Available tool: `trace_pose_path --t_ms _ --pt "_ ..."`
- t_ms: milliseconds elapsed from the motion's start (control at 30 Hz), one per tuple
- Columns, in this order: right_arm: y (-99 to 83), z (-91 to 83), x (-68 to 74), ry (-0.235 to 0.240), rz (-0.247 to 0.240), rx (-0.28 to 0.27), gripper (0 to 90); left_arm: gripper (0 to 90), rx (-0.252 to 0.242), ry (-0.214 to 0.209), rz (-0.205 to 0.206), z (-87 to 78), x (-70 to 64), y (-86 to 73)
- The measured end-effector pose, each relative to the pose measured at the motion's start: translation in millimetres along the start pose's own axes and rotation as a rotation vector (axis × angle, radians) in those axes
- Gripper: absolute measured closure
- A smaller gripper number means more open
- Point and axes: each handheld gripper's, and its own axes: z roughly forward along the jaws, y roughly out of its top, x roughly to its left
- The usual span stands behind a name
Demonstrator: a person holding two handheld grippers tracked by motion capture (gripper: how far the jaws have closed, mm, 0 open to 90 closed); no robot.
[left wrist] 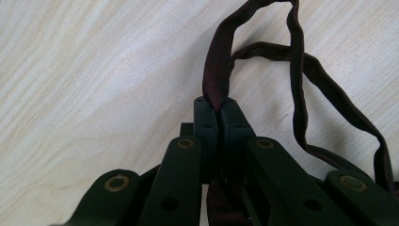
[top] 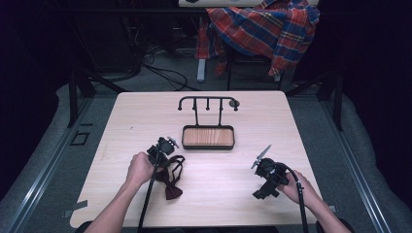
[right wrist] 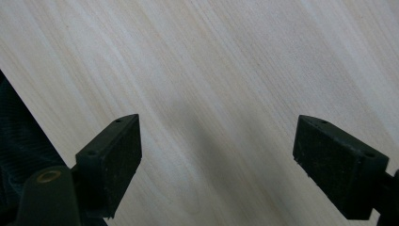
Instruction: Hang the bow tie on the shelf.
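two grippers were over the pale wooden table. the left gripper, held near the table's left side, had its jaws pressed together on the dark red strap of a bow tie. the strap looped away from the jaws over the wood, and the bow itself lay on the table just near and right of that gripper. the right gripper hung over bare wood at the near right, jaws wide apart, holding nothing. a black rack with hooks stood at the far middle of the table, its wooden tray just beyond the bow tie.
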Motion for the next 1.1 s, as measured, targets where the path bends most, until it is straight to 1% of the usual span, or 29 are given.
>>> trace_pose_path --t_ms 100,133,167,233,267,333,500,567,600,667,733,833,867,900,933,967,1000,1100 --pt "-0.3 0.0 0.1 0.002 0.0 0.001 15.9 88.0 -0.002 0.003 -0.002 -0.5 0.2 -0.4" --pt "-0.4 0.0 0.0 -0.001 -0.008 0.004 15.9 88.1 -0.007 0.004 -0.003 -1.5 -0.1 -0.8" --pt "-0.4 -0.2 0.3 -0.001 -0.008 0.004 15.9 88.1 -0.01 -0.004 -0.003 -2.2 0.0 -1.1" --pt "-0.3 -0.6 0.8 -0.003 -0.007 0.002 15.9 88.2 -0.012 -0.004 -0.001 -3.2 0.0 -1.3" --pt "-0.4 -0.7 0.8 -0.004 -0.007 0.001 15.9 88.2 -0.017 -0.002 -0.003 -4.4 0.1 -1.5" --pt "-0.5 -0.6 0.7 -0.003 -0.005 0.001 15.9 88.2 -0.027 -0.012 -0.009 -6.8 0.6 -2.3" --pt "-0.3 -0.7 0.9 -0.003 -0.01 0.004 15.9 88.2 -0.029 -0.016 -0.01 -11.5 1.0 -4.1" --pt "-0.6 -0.8 1.0 -0.003 -0.008 0.0 15.9 88.3 -0.039 -0.021 -0.016 -14.6 1.7 -5.3" --pt "-0.7 -0.8 0.9 -0.003 -0.007 -0.001 15.9 88.3 -0.054 -0.024 -0.021 -18.5 2.5 -6.7" --pt "-0.7 -0.7 0.8 -0.004 -0.006 -0.001 15.9 88.3 -0.059 -0.026 -0.027 -20.4 2.6 -7.4" --pt "-0.4 -1.1 0.8 -0.006 -0.006 -0.001 15.9 88.4 -0.079 -0.019 -0.031 -26.4 3.6 -9.8" --pt "-0.3 -0.7 0.6 -0.008 -0.005 0.003 15.9 88.4 -0.084 -0.022 -0.035 -29.8 3.8 -11.3" --pt "-0.4 -0.6 0.6 -0.009 -0.007 0.005 15.9 88.4 -0.095 -0.02 -0.04 -30.9 3.4 -12.2" --pt "-0.5 -0.5 0.8 -0.005 -0.006 0.001 15.9 88.4 -0.096 -0.019 -0.043 -32.3 3.4 -12.7" --pt "-0.8 -0.9 0.8 -0.004 -0.004 -0.008 15.9 88.4 -0.109 -0.018 -0.047 -35.0 3.4 -13.8" --pt "-0.7 -2.0 0.7 -0.013 -0.007 -0.005 15.9 88.4 -0.109 -0.017 -0.044 -36.8 3.6 -13.9" --pt "-1.1 -1.9 0.8 -0.009 -0.001 -0.016 15.9 88.4 -0.12 -0.015 -0.05 -38.5 3.4 -14.3" --pt "-1.1 -3.3 0.7 -0.009 -0.002 -0.012 15.9 88.5 -0.128 -0.016 -0.054 -41.2 3.5 -14.6"
